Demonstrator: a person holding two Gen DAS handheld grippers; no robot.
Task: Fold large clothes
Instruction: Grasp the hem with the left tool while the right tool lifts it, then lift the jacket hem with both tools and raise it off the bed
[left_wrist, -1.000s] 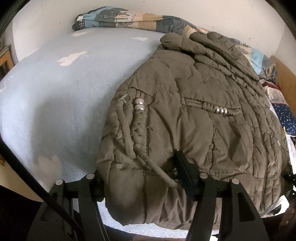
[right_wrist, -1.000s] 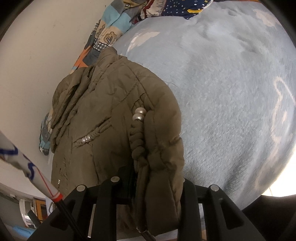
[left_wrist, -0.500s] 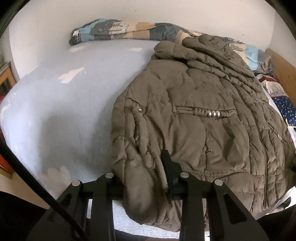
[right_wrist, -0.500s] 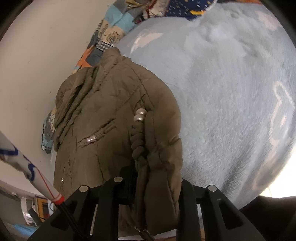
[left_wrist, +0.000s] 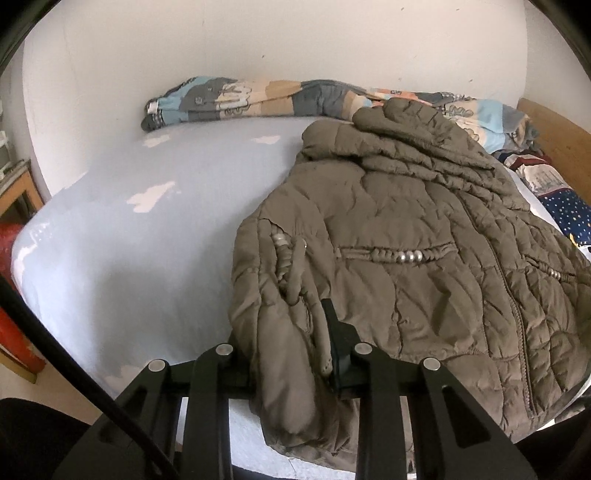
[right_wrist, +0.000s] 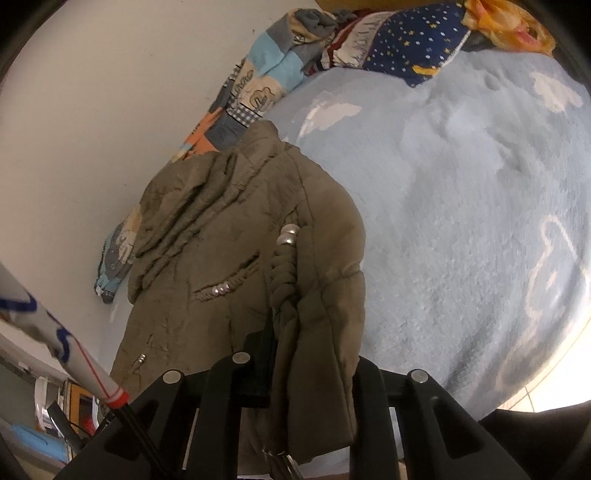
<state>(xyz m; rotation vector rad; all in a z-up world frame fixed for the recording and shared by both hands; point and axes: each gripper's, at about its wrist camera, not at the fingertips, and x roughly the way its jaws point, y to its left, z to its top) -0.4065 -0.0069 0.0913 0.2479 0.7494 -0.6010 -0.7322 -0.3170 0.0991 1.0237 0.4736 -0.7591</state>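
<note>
Left gripper (left_wrist: 291, 354) low and near, fingers squeezed together, right gripper (right_wrist: 314, 369) low and near, fingers squeezed together too

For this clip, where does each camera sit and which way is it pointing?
Left wrist: on the left tongs, looking low across the bed toward the wall; own fingers clamp the olive jacket hem.
Right wrist: on the right tongs, looking steeply down along the jacket toward the pillows; own fingers grip a bunched jacket edge.
Shared: jacket, blue cloud-print sheet, patchwork blanket along the wall.
</note>
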